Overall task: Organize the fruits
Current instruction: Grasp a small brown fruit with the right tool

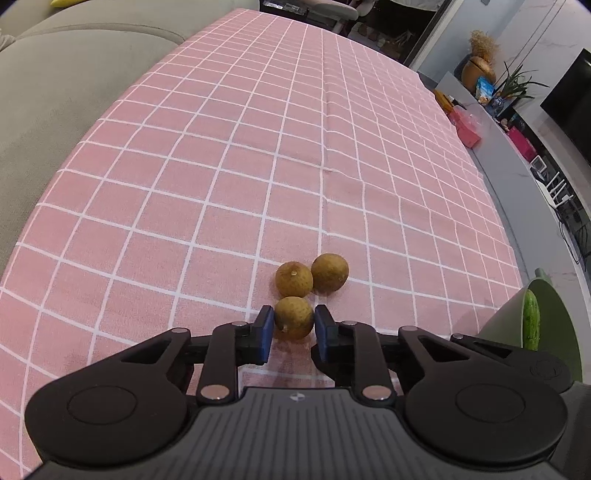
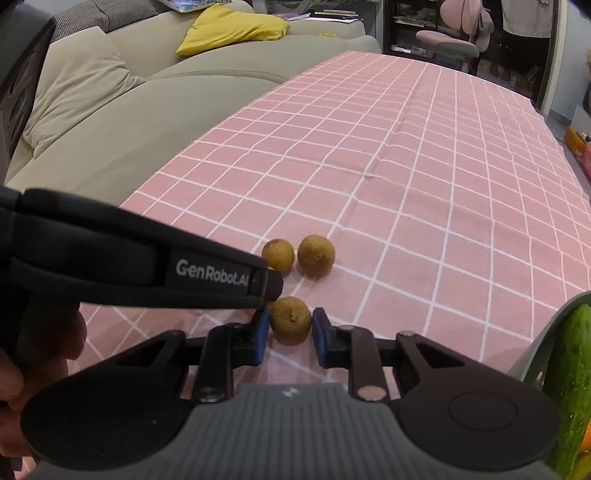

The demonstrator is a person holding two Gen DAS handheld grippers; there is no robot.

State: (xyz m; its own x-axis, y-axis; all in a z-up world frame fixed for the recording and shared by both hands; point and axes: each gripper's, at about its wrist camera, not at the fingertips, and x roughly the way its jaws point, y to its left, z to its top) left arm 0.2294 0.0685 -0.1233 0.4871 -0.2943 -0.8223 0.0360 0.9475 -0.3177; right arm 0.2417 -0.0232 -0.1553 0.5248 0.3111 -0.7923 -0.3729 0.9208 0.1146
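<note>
The right gripper (image 2: 289, 334) sits low over the pink checked cloth (image 2: 424, 177), its blue pads on either side of a brown longan (image 2: 290, 320); whether the pads touch it cannot be told. Two more longans (image 2: 277, 255) (image 2: 316, 256) lie just beyond, side by side. The left gripper (image 2: 273, 284) reaches in from the left, its tip just above the near longan. A cucumber (image 2: 569, 384) stands in a green bowl (image 2: 535, 354) at the right edge. A beige sofa (image 2: 122, 122) with a yellow cushion (image 2: 232, 29) lies behind.
</note>
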